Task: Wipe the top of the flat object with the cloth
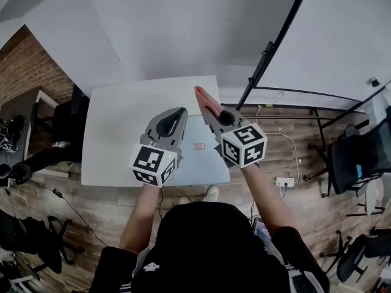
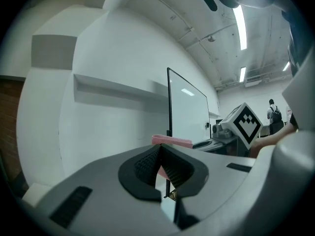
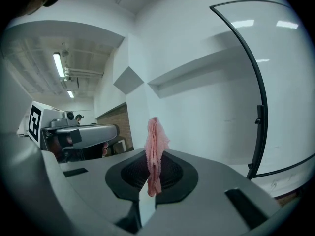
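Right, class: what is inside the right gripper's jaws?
A folded pink cloth, pinched by the grey right gripper; its ends stick out, while the clamped middle is hidden.

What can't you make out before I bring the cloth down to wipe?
- The flat object: in the head view the left gripper and right gripper cover the middle of the table, so its outline is unclear.
- Small red-marked item on the table: too small to identify.
- The table itself: neither gripper view shows it; both face walls.

Slanted black pole beside table
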The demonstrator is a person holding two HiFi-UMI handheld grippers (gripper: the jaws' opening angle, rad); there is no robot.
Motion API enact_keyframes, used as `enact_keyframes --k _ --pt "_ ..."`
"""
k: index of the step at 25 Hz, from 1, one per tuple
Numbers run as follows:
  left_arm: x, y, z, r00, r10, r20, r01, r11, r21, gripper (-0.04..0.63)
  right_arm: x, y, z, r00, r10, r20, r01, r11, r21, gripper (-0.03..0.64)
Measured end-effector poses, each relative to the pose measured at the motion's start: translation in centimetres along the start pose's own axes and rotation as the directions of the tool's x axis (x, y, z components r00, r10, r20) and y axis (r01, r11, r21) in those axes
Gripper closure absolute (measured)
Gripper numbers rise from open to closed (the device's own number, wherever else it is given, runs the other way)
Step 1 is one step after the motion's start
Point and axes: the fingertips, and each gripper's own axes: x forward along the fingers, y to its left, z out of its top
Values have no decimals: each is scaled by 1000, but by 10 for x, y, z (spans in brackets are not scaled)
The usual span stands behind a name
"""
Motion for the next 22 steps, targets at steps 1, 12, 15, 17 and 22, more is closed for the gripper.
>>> enact_keyframes --k 1,12,15,17,22 --pt "-1 -1 3 1000 -4 3 4 1000 -1 583 -1 2 3 1000 2 8 -2 1000 -3 573" --pt "-6 -5 16 1000 -4 13 4 1000 14 583 -14 12 23 998 -8 70 10 1000 -19 572" --pt "-7 -6 17 1000 -9 17 8 1000 6 583 -15 13 23 998 -11 69 12 1000 -26 572" --pt "-7 -6 16 1000 -1 15 1 1000 5 584 -16 13 22 998 -6 66 8 999 -31 573" --pt "-6 -7 19 1000 2 19 -2 1000 14 583 -17 14 22 998 -4 65 6 1000 -30 573"
